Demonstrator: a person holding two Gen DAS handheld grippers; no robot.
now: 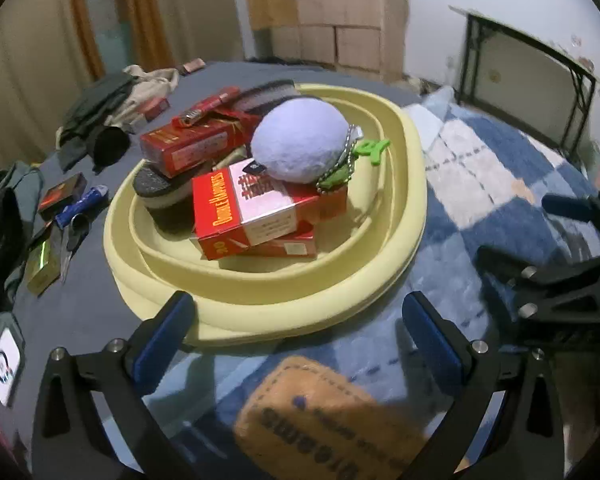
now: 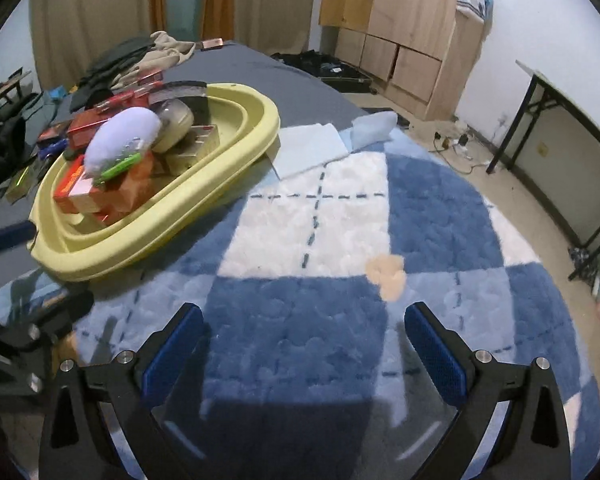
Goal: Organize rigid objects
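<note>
Here, in the left wrist view, the left gripper (image 1: 296, 336) is held with jaws spread wide and nothing between them, just before the yellow basin (image 1: 414, 184), in which red boxes (image 1: 240, 208) and a pale plush ball (image 1: 300, 140) are piled. In the right wrist view, the right gripper (image 2: 304, 348) is likewise released and empty, above a blue-and-white checked blanket (image 2: 440, 220); the basin is seen at upper left.

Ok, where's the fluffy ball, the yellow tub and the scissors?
fluffy ball (image 1: 300, 140), left wrist view, middle of its pale fuzzy top
yellow tub (image 1: 300, 300), left wrist view, near rim
scissors (image 1: 74, 236), left wrist view, dark handle
</note>
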